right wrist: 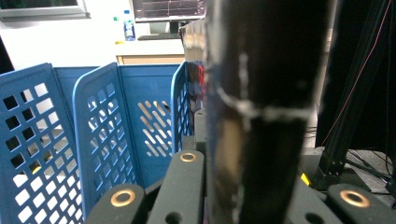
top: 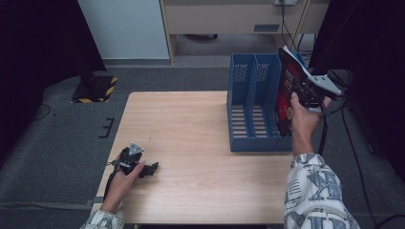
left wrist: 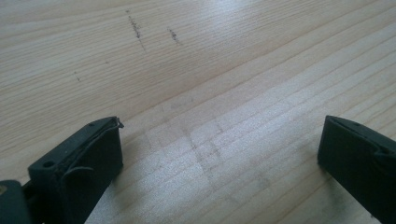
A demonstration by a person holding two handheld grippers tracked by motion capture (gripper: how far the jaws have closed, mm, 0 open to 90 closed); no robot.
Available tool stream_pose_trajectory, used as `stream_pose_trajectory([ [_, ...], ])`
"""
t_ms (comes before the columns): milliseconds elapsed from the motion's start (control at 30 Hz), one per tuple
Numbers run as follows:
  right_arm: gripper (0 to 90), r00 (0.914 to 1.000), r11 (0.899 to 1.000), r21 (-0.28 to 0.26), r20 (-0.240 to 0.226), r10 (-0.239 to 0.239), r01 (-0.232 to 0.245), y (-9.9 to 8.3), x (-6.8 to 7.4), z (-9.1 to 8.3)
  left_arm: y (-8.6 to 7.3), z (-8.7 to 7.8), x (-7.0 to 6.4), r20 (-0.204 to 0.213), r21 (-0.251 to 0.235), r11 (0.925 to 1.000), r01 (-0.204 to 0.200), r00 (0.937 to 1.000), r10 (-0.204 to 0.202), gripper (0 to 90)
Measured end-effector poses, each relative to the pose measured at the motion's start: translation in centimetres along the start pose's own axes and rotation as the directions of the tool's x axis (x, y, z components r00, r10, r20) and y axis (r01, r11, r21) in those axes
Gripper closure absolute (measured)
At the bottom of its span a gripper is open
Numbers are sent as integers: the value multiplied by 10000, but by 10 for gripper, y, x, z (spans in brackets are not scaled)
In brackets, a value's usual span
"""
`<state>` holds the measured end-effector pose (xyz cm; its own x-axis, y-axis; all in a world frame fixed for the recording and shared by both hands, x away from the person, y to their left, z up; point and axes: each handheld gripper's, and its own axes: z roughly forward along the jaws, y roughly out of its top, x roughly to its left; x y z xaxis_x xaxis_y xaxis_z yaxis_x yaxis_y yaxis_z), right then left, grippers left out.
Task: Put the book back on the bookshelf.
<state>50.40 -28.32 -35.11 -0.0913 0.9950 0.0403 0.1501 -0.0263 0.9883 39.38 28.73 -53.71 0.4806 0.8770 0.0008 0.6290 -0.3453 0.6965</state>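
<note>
pale wood table (top: 191,143) on grey carpet, blue file rack (top: 253,102) at its right edge.
a dark book with red cover markings (top: 289,90) stands tilted at the rack's right end, clamped in the right gripper (top: 308,93), its worn black spine (right wrist: 261,116) beside the rack's perforated dividers. well left of the rack, the left gripper (top: 145,168) rests on the table, jaws spread, empty.

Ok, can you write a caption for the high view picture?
Right gripper slides a red-and-black book into the blue file rack; left gripper rests open on the table.
</note>
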Motion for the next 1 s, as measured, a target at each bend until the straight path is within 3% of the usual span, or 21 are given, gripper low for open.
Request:
stream_pose_trajectory([
  [200,869,9998,9998,-21,48,182,-182,-4,-1,2,0,0,0,11,-7,10000,-4,10000,4,0],
  [1000,870,10000,9998,178,88,38,-40,-14,1,5,1,1,0,20,-5,10000,-20,10000,20,0],
])
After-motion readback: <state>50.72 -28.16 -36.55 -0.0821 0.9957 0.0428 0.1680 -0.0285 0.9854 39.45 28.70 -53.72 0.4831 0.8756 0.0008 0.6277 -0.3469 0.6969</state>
